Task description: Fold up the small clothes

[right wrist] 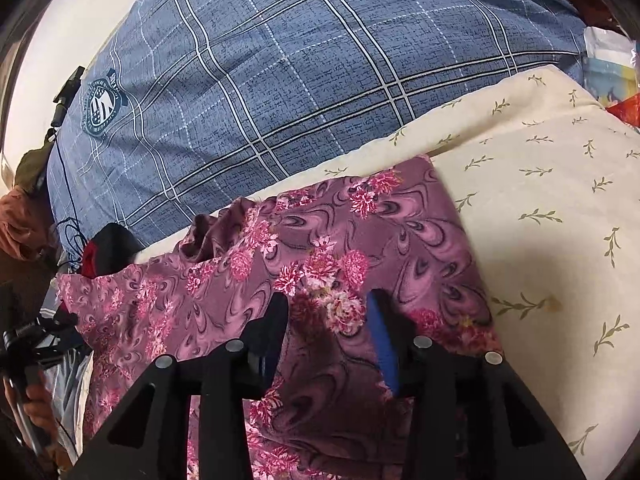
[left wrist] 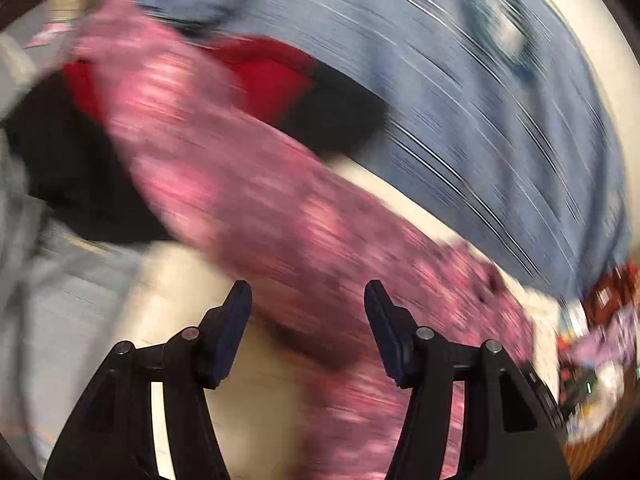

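The floral garment (right wrist: 320, 264), the task's thing, lay spread on the cream sheet (right wrist: 552, 208), its right edge fairly straight, its left part rumpled and running toward a heap of other clothes. The right gripper (right wrist: 328, 312) stood over the garment's near part with jaws apart; the cloth lay beneath and between the fingers, and no pad could be seen pressing on it. The left gripper (left wrist: 308, 300) also had its jaws apart with nothing clamped; its view was heavily smeared, and the garment (left wrist: 248, 184) appeared there as a pink band crossing the frame.

Risks, as judged: with neither tool holding, a closing pinch might have taken both the garment and the sheet below, dragging the bedding into the fold. A pinch on the rumpled left part might have caught only one layer, so the fold would have come out skewed. The red and black clothes (left wrist: 276, 76) lay touching the garment's far end and could have been pulled along with it.

The surface was a soft bed: cream sheet printed with small sprigs, a blue plaid pillow (right wrist: 280, 64) behind. Grey cloth (left wrist: 52, 288) lay at left. Cluttered items at the right edge were too blurred to name.
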